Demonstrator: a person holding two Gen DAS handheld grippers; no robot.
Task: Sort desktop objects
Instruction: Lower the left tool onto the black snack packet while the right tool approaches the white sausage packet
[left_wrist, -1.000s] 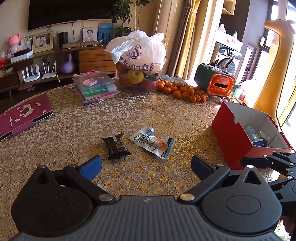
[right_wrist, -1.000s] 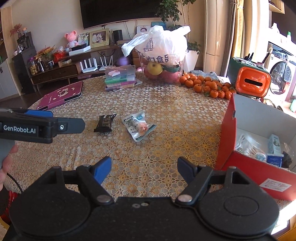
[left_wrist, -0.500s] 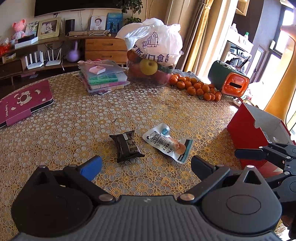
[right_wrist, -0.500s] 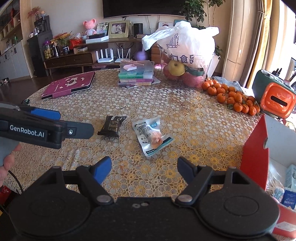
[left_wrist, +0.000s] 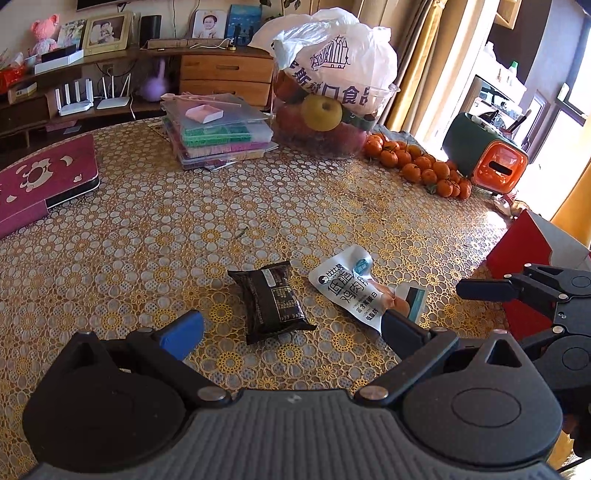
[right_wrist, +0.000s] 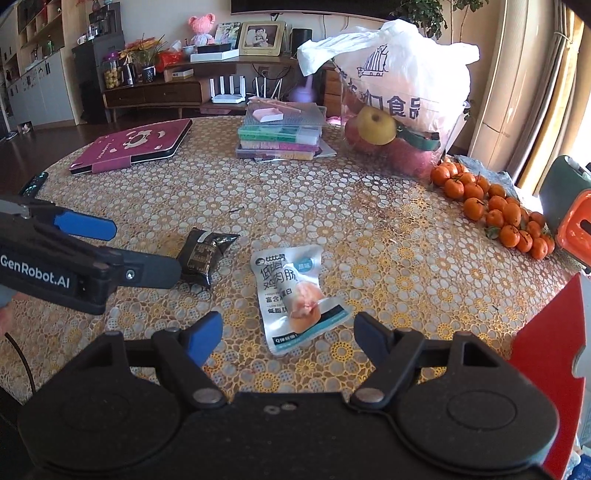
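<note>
A black snack packet (left_wrist: 271, 301) lies flat on the lace tablecloth, just ahead of my open, empty left gripper (left_wrist: 291, 328). It also shows in the right wrist view (right_wrist: 202, 254). A white and teal chicken sausage pouch (left_wrist: 360, 291) lies right of it; in the right wrist view the pouch (right_wrist: 295, 295) sits just ahead of my open, empty right gripper (right_wrist: 288, 330). The red box (left_wrist: 524, 258) stands at the right table edge, beside the right gripper (left_wrist: 517, 288). The left gripper (right_wrist: 92, 254) shows at the left, hovering by the black packet.
A pile of tangerines (left_wrist: 421, 166), a fruit bowl under a white bag (left_wrist: 332, 85), stacked plastic cases (left_wrist: 218, 131), a maroon tablet case (left_wrist: 40, 181) and an orange-green tissue holder (left_wrist: 487, 158) ring the far table. The red box wall (right_wrist: 546, 369) is close on the right.
Both grippers have moved forward and down toward the two packets, which now look larger and nearer. The right gripper has swung left, away from the red box. Both stay open.
</note>
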